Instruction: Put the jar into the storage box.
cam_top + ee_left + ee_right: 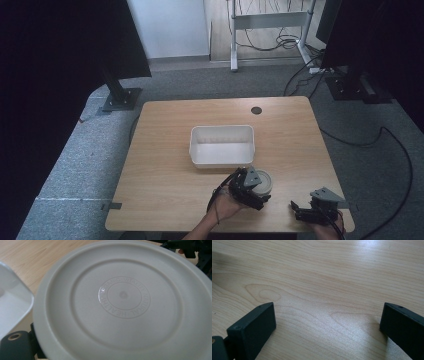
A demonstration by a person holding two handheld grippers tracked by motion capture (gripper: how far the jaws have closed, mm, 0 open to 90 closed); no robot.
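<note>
Because the round grey-white plastic plate [120,300] lies so close to the left gripper's camera, that view gives the best reading of it: a thin moulded dish seen from its underside, with raised concentric rings and embossed lettering around the centre. It looks light and stiff, with a smooth, likely slippery surface, so the rim is the sensible place to pinch, well in from the edge to stop it tilting. In the high view the plate [263,182] sits near the front of the wooden table [165,150], just in front of the white rectangular tub [222,145], with the left gripper [250,190] right against it. One black jaw appears under the plate's rim in the left gripper view; whether the jaws are closed on it cannot be told. The right gripper [300,210] rests near the table's front right corner, and its own view shows its jaws spread wide over bare wood, holding nothing.
</note>
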